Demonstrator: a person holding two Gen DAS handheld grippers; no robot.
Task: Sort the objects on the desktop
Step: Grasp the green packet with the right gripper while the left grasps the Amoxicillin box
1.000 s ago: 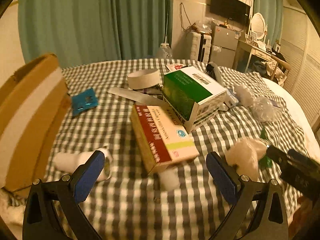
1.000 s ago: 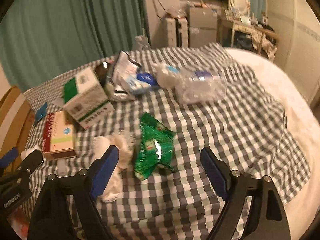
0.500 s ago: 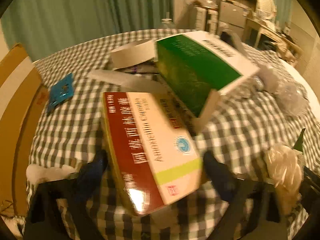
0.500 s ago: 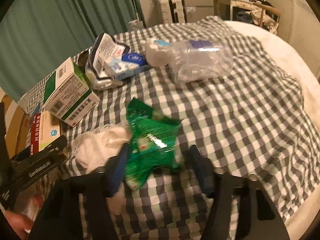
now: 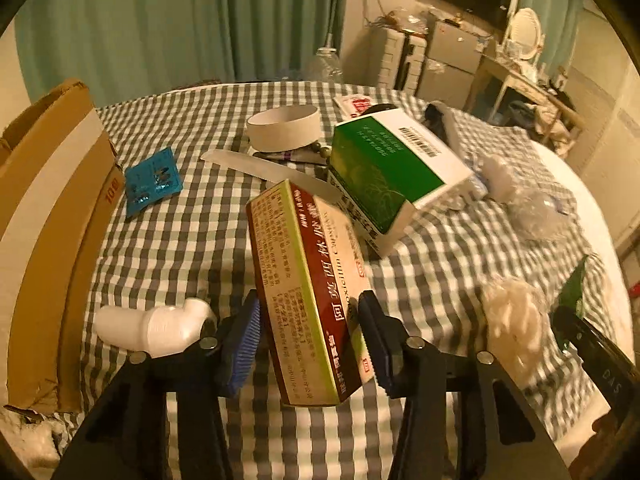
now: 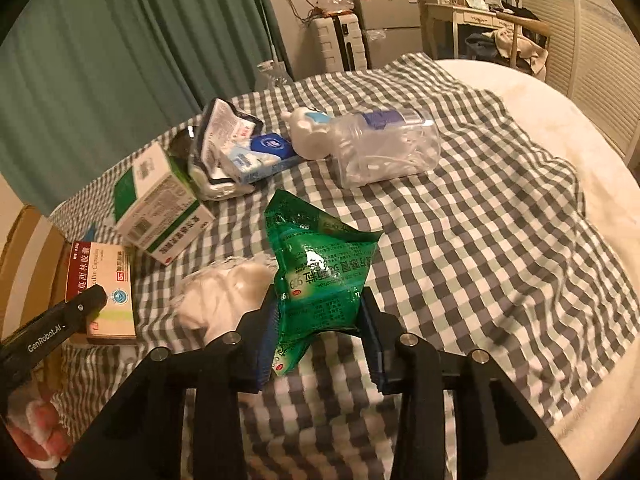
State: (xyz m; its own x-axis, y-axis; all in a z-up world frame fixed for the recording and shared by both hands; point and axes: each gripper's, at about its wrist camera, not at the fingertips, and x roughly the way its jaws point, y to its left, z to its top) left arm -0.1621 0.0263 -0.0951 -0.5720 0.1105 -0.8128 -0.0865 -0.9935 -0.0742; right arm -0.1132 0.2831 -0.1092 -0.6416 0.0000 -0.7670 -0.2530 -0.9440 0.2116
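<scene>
1. At the far left of the left wrist view a cardboard box stands on the checked cloth, its flap up.
2. Just beside it lies a blue blister pack, and nearer the camera a white plastic bottle lies on its side.
3. The left gripper is closing its jaws on the red and cream medicine box; both blue pads press its long sides and the box stands tilted on edge, lifted off the cloth.
4. Behind it sit a white tape ring and a flat pale strip, then a green and white carton resting askew.
5. To the right a white crumpled wad lies on the cloth.
6. In the right wrist view the same wad sits just left of the right gripper.
7. That gripper's jaws are closing on the green foil sachet; the pads pinch its lower part and the top sticks up, crumpled.
8. Farther back lie a silver pouch, a blue and white box and a clear plastic jar on its side.
9. At the right the cloth ends and a bare pale tabletop shows.
</scene>
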